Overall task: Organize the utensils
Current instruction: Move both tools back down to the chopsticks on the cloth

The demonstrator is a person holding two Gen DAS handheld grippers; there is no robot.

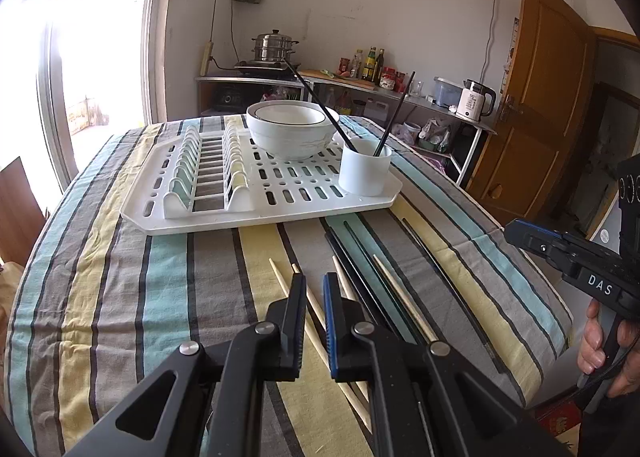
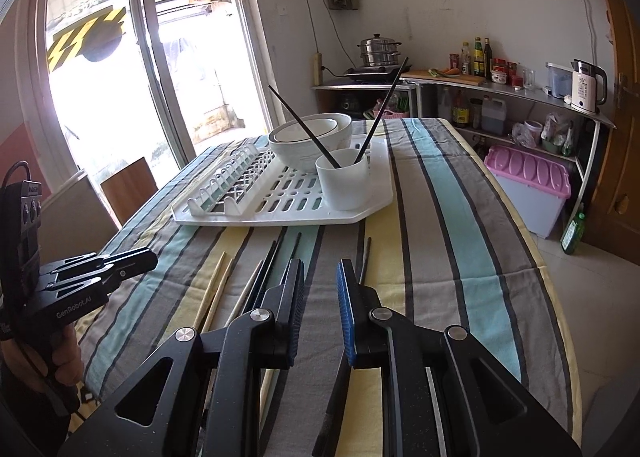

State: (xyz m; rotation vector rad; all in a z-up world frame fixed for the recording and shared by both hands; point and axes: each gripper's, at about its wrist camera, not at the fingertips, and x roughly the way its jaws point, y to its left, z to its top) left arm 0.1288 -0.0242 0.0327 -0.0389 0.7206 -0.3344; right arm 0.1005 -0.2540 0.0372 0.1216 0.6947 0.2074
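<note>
I have both grippers low over the near end of the bench (image 1: pixel 120 297), which is covered in a striped cloth. The left gripper (image 1: pixel 315 281) has its fingers drawn almost together with only a slim gap, and nothing is clamped between them; a pale wooden chopstick (image 1: pixel 316 309) lies on the cloth beneath that gap. The right gripper (image 2: pixel 321 269) keeps its fingers a little apart, empty, above the cloth.

Loose chopsticks lie lengthwise on the cloth ahead of me: four wooden ones (image 2: pixel 216 281) toward the left and several black ones (image 1: pixel 360 257) beside them, one black chopstick (image 2: pixel 366 261) lying further right, apart from the rest.

Further back sits a white drying rack (image 1: pixel 280 213). On it, a white cup (image 1: pixel 365 171) at the near right corner holds two black chopsticks (image 1: pixel 394 117) leaning outward, and stacked white bowls (image 1: pixel 291 129) stand just behind the cup.
</note>
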